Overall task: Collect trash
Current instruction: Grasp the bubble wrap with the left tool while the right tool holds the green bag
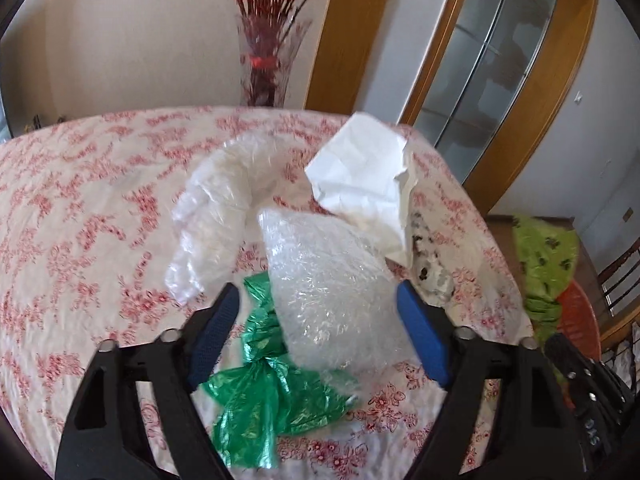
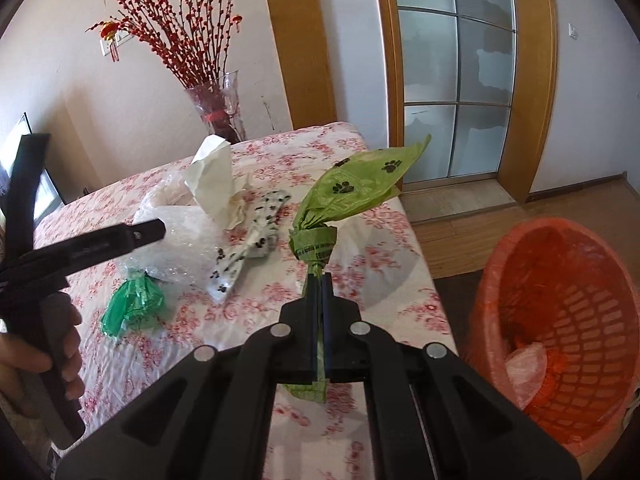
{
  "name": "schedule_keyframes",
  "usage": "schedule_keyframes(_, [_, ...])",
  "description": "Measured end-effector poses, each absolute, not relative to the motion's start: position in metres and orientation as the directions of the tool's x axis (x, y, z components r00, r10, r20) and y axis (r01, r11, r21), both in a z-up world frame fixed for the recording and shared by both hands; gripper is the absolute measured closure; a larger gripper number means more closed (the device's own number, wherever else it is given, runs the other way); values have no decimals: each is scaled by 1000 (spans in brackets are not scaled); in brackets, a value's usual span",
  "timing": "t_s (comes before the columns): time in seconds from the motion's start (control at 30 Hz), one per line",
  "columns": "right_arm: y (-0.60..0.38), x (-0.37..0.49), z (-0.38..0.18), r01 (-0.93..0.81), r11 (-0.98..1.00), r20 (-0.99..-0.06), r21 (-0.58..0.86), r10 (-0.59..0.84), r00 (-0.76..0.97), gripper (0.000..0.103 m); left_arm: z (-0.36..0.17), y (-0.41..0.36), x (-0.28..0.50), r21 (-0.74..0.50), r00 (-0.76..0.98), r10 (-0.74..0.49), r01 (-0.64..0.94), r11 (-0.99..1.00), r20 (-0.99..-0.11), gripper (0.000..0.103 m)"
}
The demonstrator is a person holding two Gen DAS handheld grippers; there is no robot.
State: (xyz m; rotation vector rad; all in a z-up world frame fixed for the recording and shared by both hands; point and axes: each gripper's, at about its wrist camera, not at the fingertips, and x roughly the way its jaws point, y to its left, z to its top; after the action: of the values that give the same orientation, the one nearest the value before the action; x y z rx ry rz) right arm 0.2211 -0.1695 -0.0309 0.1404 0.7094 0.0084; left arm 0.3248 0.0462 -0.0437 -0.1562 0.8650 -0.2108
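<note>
- bubble-wrap, a clear crinkled wad, sits between the wide-spread blue pads of the left gripper; nothing is pinched yet. closing low on its bulk looks the surest grip, since it is springy and could slip.
- beneath and beside it lie a crumpled dark green plastic bag, a cloudy white plastic bag and a crumpled white paper sheet, all on the red-flowered tablecloth.
- the right gripper has its fingers clamped narrow on the twisted neck of a lime green paw-print bag, held above the table's right edge.
- the orange plastic mesh basket stands on the floor just right of that edge, mouth open; my judgement is a short swing right, then release over it.
</note>
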Motion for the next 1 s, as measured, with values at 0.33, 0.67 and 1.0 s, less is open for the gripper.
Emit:
schedule_keyframes(0.33, [-178,215,-31,56,989,-648,139,48,760,99,-36,50,311,-278,636,-298,135,951,-712,88])
schedule_keyframes(0.67, [-174,193,-12,38,991,-615,130,50,787,99,0,58,278,-263,693,-302,166,951,-655,89])
schedule_keyframes(1.0, [-188,161,8,55,990,-575,127,29,818,99,25,29,240,-261,707,-368,260,930,-604,89])
